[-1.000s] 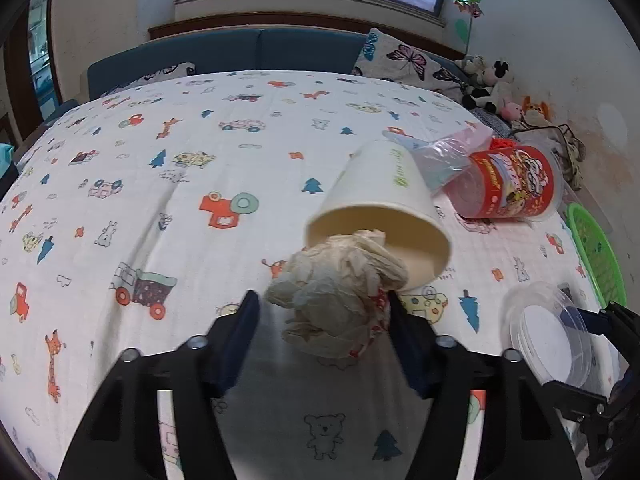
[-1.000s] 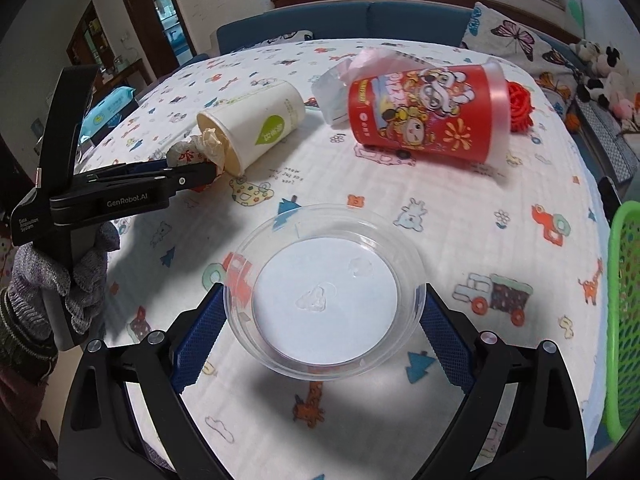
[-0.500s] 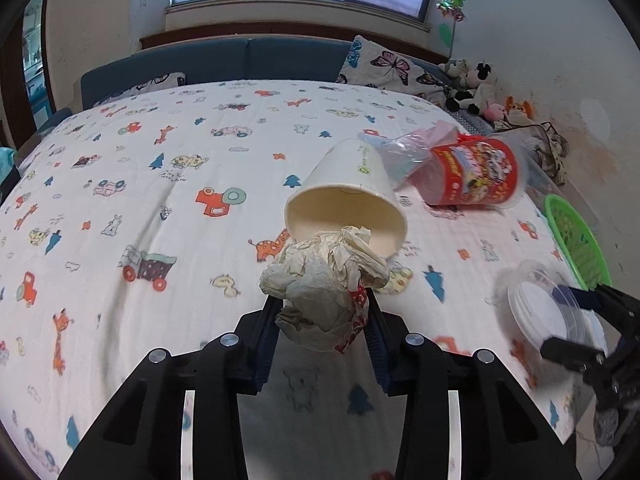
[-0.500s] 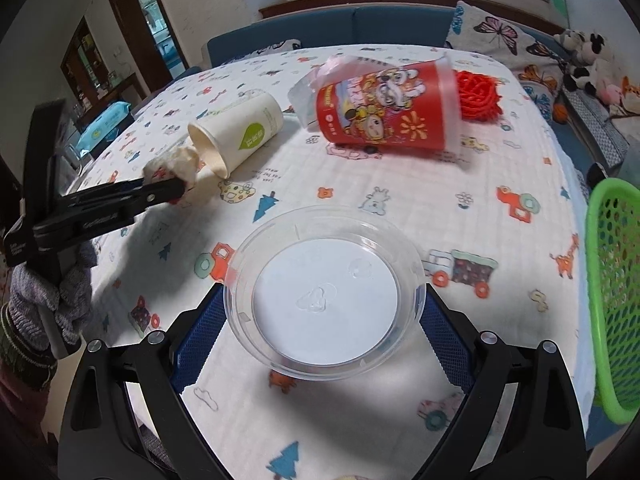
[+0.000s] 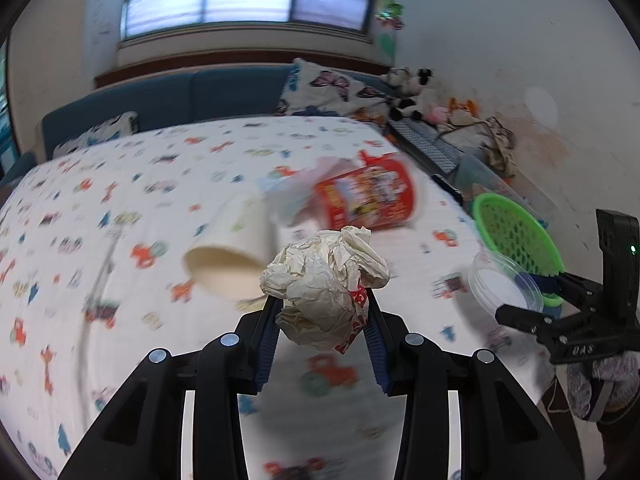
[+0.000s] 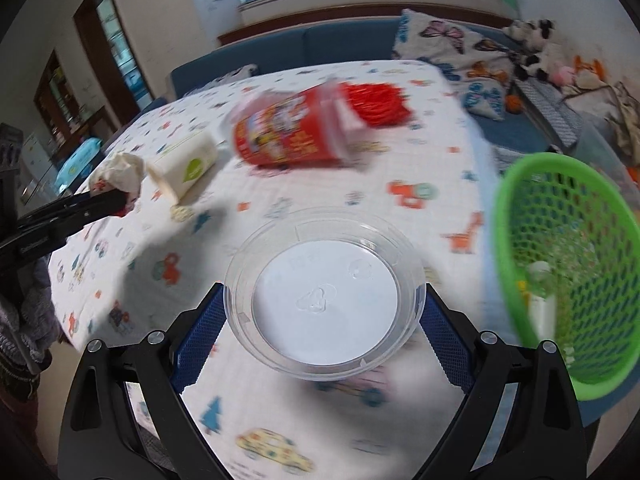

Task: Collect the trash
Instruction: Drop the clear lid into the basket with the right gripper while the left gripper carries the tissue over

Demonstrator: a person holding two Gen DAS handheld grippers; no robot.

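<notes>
The left gripper [image 5: 322,318] clamps a crumpled cream paper wad [image 5: 326,280]; the right gripper [image 6: 322,312] grips a clear round plastic lid [image 6: 324,298] just beside the green mesh basket [image 6: 560,216]. This looks like the carrying step. Next, each load should be released over that basket.

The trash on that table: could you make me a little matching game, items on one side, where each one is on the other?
Items:
1. crumpled paper wad
2. clear plastic lid
3. red cup
4. green basket

Places:
A. lying on its side on the tablecloth
B. at the table's edge
C. held in the left gripper
D. held in the right gripper

Pairs: 1-C, 2-D, 3-A, 4-B
</notes>
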